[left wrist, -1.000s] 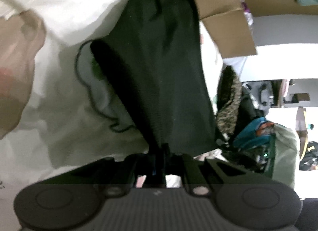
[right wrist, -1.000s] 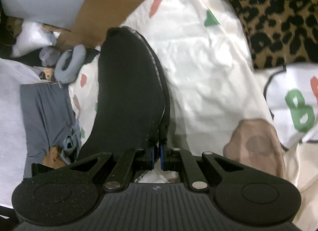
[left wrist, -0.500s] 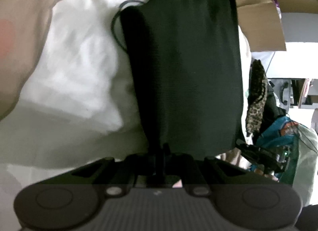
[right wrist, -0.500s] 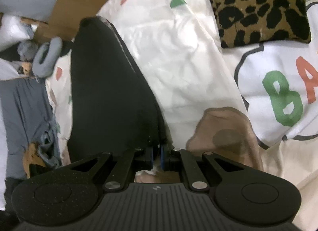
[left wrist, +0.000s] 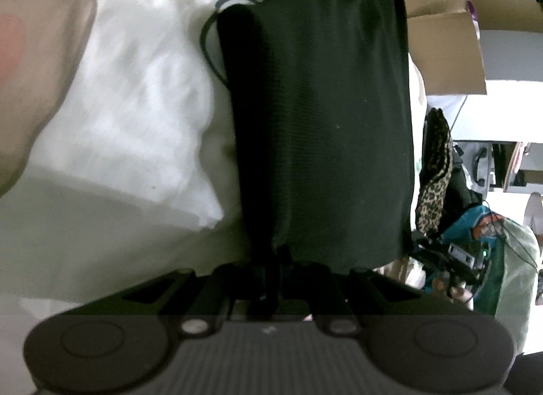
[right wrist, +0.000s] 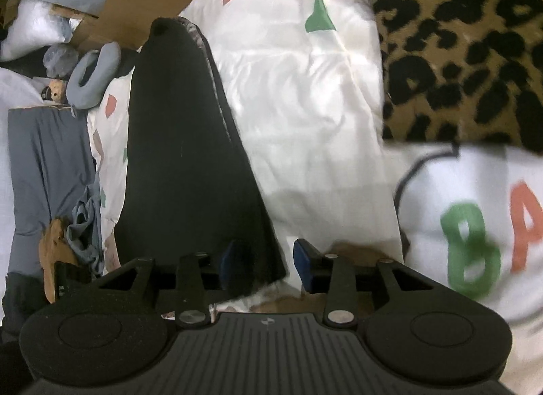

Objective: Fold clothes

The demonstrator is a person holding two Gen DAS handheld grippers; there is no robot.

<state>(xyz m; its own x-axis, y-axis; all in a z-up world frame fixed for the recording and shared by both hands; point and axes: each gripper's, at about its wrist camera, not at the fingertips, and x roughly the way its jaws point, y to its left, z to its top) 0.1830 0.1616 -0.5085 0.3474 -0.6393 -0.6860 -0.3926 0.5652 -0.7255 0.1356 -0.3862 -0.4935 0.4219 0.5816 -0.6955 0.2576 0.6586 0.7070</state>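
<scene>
Left wrist view: my left gripper [left wrist: 271,274] is clenched on the near edge of a black knit garment folded into a long strip [left wrist: 322,116], and the cloth runs straight away from the jaws, lying on a white printed bedspread [left wrist: 129,116]. A brown cardboard box flap [left wrist: 444,52] sits past the garment's right edge, with a leopard-print cloth [left wrist: 436,184] hanging below it among clutter. In the right wrist view, my right gripper [right wrist: 266,261] has just been opening; its blue-padded fingers [right wrist: 302,256] now stand apart, and the near corner of the black garment [right wrist: 183,164] lies loose between them, not pressed by either pad. The garment tapers away to a rounded end near a grey ring-shaped cushion [right wrist: 93,72]. The white bedspread [right wrist: 298,89] carries red and green patches and large letters; a leopard-print blanket [right wrist: 458,49] covers its far right corner.
</scene>
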